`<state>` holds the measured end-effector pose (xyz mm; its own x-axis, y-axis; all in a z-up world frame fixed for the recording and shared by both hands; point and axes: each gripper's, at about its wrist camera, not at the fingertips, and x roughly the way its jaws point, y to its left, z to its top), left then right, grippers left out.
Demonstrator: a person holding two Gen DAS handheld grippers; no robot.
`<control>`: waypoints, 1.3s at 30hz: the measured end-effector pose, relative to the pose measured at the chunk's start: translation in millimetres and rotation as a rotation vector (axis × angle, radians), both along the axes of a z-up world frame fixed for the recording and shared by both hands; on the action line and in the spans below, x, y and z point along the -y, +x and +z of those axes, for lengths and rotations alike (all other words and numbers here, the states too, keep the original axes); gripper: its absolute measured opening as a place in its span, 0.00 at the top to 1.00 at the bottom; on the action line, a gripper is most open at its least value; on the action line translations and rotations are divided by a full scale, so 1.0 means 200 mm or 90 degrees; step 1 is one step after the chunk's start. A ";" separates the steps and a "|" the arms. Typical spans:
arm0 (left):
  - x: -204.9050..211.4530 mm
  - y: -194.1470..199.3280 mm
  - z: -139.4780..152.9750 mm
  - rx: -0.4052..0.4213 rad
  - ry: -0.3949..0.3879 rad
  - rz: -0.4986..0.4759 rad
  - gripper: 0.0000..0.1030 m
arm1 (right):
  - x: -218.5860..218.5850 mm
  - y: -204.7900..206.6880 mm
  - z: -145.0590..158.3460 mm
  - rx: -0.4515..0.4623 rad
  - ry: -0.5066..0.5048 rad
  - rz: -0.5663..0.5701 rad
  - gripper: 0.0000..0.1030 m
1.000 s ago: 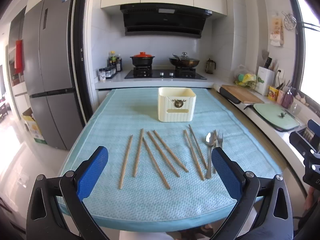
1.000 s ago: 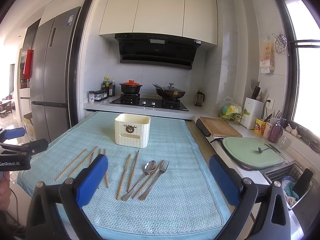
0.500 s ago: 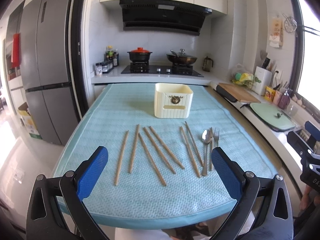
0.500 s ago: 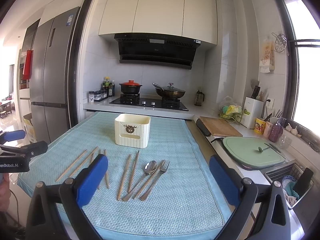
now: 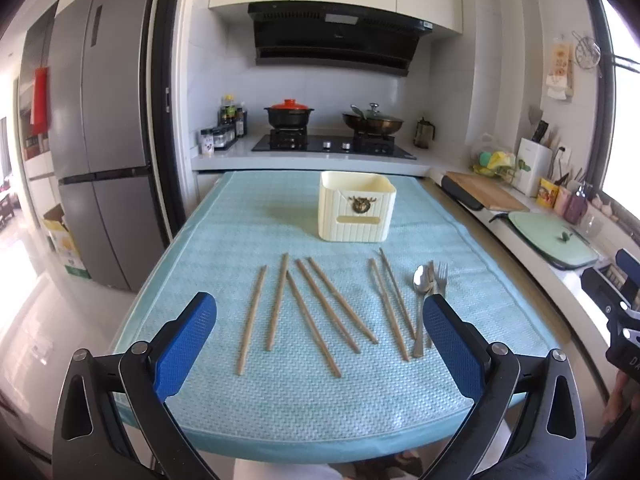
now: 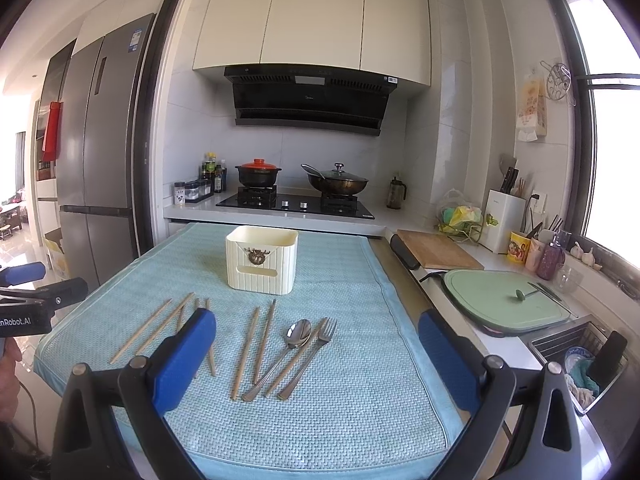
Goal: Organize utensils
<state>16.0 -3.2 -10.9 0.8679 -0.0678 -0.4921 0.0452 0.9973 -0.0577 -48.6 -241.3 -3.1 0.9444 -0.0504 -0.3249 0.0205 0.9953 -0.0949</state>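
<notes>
A pale blue woven-textured cloth [image 5: 248,232] is covering the surface. Tan chopsticks [image 5: 316,312] are lying beside a silver spoon [image 6: 298,334] and fork [image 6: 326,330]; the cream ribbed holder [image 6: 262,264] is showing what looks like a bronze emblem.

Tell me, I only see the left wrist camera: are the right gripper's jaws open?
Observer: Yes, the right gripper has its jaws wide apart, holding nothing.
Operator: What's in front of it?
Observer: The spoon and fork lie side by side, with one chopstick between them.
Operator: What's past the green board?
Observer: A metal sink with dishes inside.
</notes>
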 end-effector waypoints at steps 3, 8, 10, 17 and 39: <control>0.01 0.00 0.00 0.004 0.008 -0.005 0.00 | 0.01 0.01 -0.01 -0.003 0.002 -0.001 0.00; 0.02 -0.01 0.00 0.015 0.012 -0.009 0.00 | 0.01 0.02 0.00 -0.001 0.002 -0.002 0.00; 0.02 -0.01 0.01 0.020 0.017 -0.005 0.00 | 0.02 0.03 -0.01 0.000 0.001 -0.003 0.00; 0.00 0.00 0.01 0.037 0.025 0.014 0.00 | 0.03 0.03 -0.01 -0.002 0.003 -0.003 0.00; -0.08 0.10 -0.09 0.009 0.033 0.066 0.00 | 0.09 0.13 -0.06 -0.016 0.059 0.020 0.00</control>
